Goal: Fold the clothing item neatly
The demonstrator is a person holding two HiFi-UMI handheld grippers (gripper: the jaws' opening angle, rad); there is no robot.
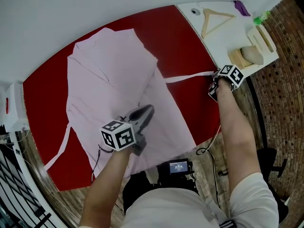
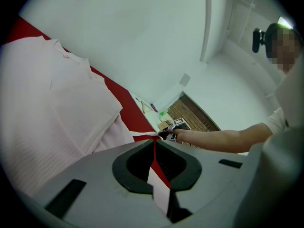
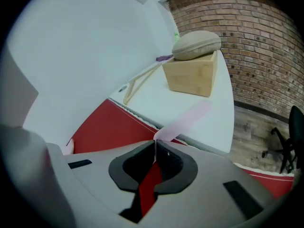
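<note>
A pale pink robe-like garment (image 1: pixel 109 80) lies spread flat on the red table (image 1: pixel 183 37). Its thin belt (image 1: pixel 187 76) runs right from the garment's edge toward the table's right rim. My right gripper (image 1: pixel 213 82) is at that rim and is shut on the belt end. In the right gripper view the pink belt (image 3: pixel 185 120) sticks out from the shut right gripper (image 3: pixel 155 144). My left gripper (image 1: pixel 148 110) hovers low over the garment's middle, jaws shut. In the left gripper view the left gripper (image 2: pixel 154 141) points at the right gripper (image 2: pixel 167 133) across the belt (image 2: pixel 142 137). I cannot tell whether it pinches cloth.
A white side table (image 1: pixel 216 39) beyond the right rim carries a wooden hanger (image 1: pixel 213 20), a wooden block with a rounded pad (image 1: pixel 249 56) and small purple and green items. A second belt strip (image 1: pixel 59 151) trails at the garment's left. A black device (image 1: pixel 178 166) sits on the floor.
</note>
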